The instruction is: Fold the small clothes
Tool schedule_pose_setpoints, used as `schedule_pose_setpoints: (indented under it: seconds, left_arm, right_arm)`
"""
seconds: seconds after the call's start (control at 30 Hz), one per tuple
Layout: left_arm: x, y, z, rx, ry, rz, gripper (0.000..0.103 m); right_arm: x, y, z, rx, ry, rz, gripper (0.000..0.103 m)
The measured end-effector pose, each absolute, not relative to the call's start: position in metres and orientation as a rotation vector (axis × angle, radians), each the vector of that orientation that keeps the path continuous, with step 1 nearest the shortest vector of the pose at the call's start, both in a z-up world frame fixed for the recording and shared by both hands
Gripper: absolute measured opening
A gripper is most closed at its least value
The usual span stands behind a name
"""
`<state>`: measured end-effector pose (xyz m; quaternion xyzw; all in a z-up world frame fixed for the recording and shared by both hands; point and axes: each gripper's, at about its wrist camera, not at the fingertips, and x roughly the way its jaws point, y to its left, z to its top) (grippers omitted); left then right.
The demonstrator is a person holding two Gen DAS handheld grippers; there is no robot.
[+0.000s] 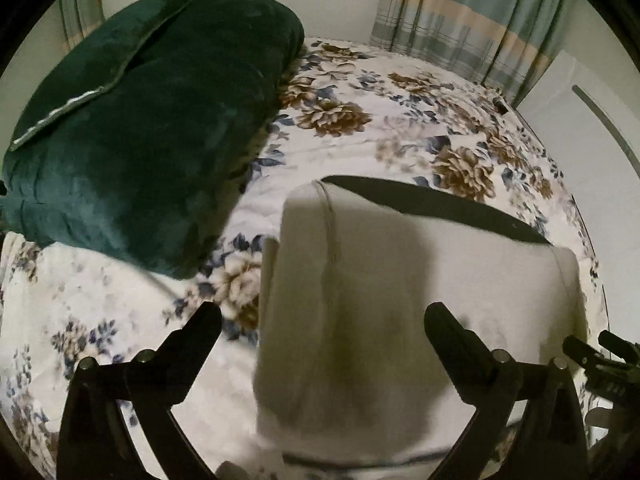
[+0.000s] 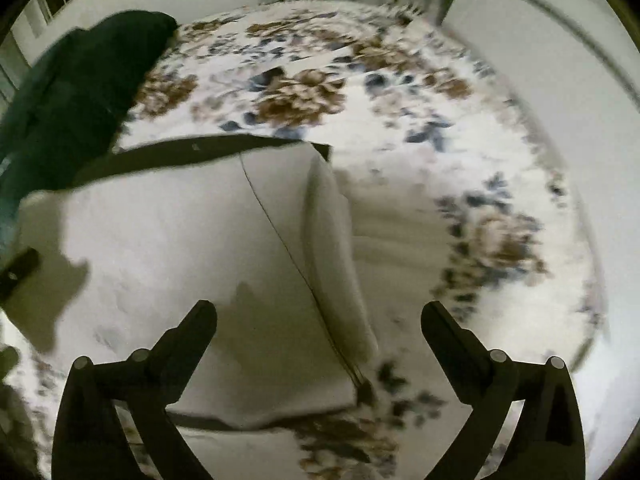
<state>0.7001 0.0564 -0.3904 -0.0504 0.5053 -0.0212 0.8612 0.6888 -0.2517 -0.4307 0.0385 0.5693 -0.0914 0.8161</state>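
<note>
White garment (image 1: 400, 280) lies flat beneath both gaping, empty-fingered grippers (image 1: 322, 320) (image 2: 318, 318).

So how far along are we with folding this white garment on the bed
Partly done: the white garment lies flat on the floral bedspread, its side edges apparently turned in and a dark waistband at the far end. Nothing is in hand; the left hand-held gripper and right hand-held gripper are open above it. Probably left: folding it lengthwise.
</note>
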Motion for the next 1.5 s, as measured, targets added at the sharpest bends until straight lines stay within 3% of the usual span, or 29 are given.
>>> schedule_pose_setpoints:
  seconds: [0.23, 0.9, 1.27, 1.5]
  left_arm:
    - [0.641, 0.041, -0.345, -0.025, 1.039, -0.003, 0.103]
    - [0.404, 0.016, -0.112, -0.003, 0.827, -0.033, 0.103]
    - [0.308, 0.022, -0.041, -0.005, 0.740, -0.026, 0.103]
    - [0.273, 0.023, -0.020, -0.005, 0.709, -0.026, 0.103]
  right_arm:
    - [0.629, -0.237, -0.381, 0.035, 1.162, -0.260, 0.103]
    - [0.360, -0.197, -0.084, -0.024, 0.829, -0.276, 0.103]
    - [0.237, -0.186, 0.022, -0.007, 0.698, -0.254, 0.103]
    - [0.190, -0.174, 0.053, -0.022, 0.652, -0.213, 0.103]
